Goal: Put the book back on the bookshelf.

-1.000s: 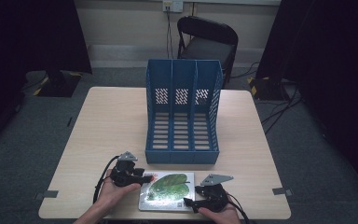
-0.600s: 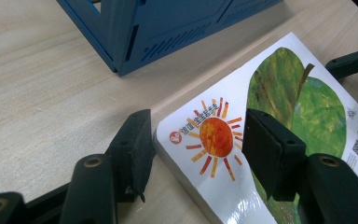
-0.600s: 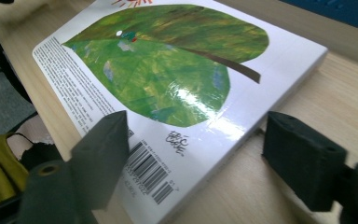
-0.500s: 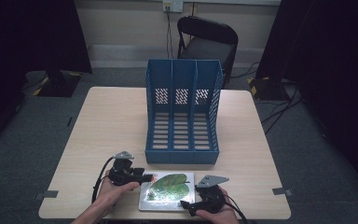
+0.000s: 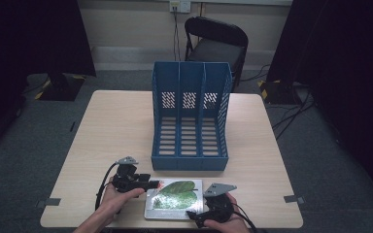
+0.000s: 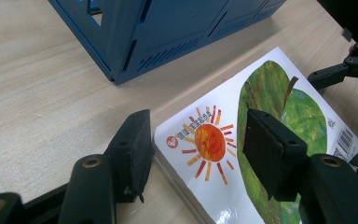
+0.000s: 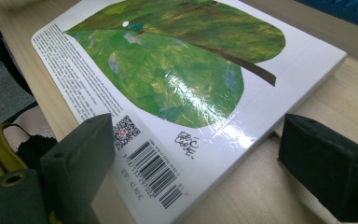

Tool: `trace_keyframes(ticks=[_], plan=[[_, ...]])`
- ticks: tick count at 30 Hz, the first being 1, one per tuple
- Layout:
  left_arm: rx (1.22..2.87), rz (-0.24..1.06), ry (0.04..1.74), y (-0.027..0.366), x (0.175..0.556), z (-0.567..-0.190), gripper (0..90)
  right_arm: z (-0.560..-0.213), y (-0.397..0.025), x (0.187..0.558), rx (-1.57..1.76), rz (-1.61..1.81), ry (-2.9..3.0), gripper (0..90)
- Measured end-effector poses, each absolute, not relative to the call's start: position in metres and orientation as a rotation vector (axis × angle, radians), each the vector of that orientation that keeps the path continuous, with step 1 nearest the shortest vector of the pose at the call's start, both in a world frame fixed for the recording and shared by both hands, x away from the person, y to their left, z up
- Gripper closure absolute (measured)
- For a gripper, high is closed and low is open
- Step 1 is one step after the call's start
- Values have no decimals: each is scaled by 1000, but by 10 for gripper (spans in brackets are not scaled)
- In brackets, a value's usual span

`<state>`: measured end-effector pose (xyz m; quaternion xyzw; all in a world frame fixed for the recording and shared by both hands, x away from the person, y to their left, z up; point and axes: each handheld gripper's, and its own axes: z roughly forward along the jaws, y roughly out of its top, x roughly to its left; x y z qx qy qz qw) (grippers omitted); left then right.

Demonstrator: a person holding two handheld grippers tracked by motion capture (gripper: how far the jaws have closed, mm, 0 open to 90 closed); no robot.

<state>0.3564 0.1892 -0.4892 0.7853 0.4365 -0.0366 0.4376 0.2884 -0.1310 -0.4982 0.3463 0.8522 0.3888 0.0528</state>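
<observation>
Fingers of both the left gripper (image 6: 193, 154) and right gripper (image 7: 193, 172) are now spread astride opposite corners of the book (image 5: 175, 198), unclamped, so lifting is judged imminent.

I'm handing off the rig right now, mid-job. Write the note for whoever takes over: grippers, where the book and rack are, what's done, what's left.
Left gripper: open, jaws straddling the book's left corner, nothing gripped.
Right gripper: open, at the book's near right corner by the barcode, nothing gripped.
Book: flat on the table at the near edge, just in front of the blue file rack.
Rack: upright mid-table, all three slots look empty.
Done: both grippers lined up on the book.
Left: probably close on the book, lift it, stand it up and slide it into a slot.
</observation>
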Motion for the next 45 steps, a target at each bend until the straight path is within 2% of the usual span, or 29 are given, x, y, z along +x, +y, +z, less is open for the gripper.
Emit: trace_keyframes(ticks=[10,36,40,45], plan=[[1895,-128,1072,191,357,-485,463,-495,-139,286,1013,1182,2688,86],[1854,-174,1105,189,354,-480,428,-497,-134,274,867,1114,2696,53],[1788,-259,1162,196,354,-484,428,-498,-132,273,857,1114,2696,54],[1778,-264,1153,197,354,-481,438,-497,-132,274,866,1122,2700,53]])
